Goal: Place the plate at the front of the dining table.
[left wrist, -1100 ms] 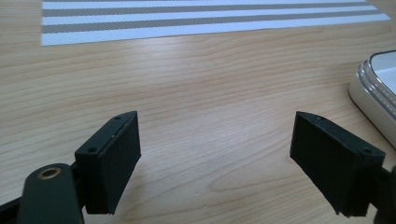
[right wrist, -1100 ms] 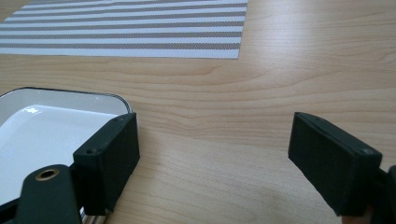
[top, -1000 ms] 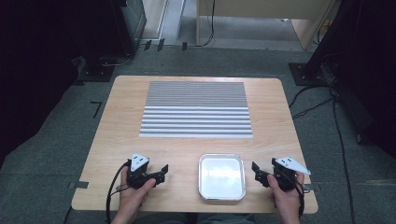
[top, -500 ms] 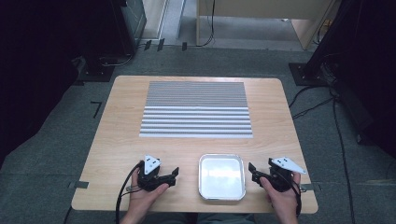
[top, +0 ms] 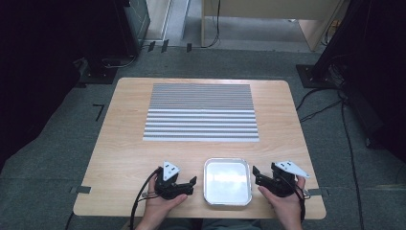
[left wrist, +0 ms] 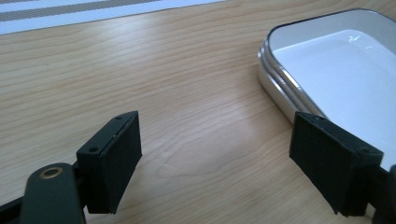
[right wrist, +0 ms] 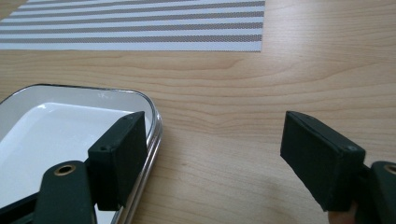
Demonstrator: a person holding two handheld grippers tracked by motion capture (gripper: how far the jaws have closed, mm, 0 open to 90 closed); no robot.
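The white metal tray [top: 227, 181] sits at the table's [top: 124, 143] near edge, below the striped mat [top: 201, 112]. The left gripper [top: 191, 182] stands just beside the tray's left rim, jaws wide and empty. The right gripper [top: 255, 172] stands just beside the tray's right rim, its jaws wide, having just been closing a little with nothing between them.

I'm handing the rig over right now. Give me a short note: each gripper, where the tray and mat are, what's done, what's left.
Left gripper: open, nothing between the jaws, just left of the white rectangular metal tray with a silver rim.
Right gripper: jaws apart and just been closing a little, nothing between them; its left jaw is at the tray's right rim.
Tray: empty, flat on the light wooden table at the near edge, between the grippers.
Grey-and-white striped placemat: flat, farther back, apart from the tray.
Done: both grippers brought to the tray's sides.
Left: likely grip the tray; it is not yet held.
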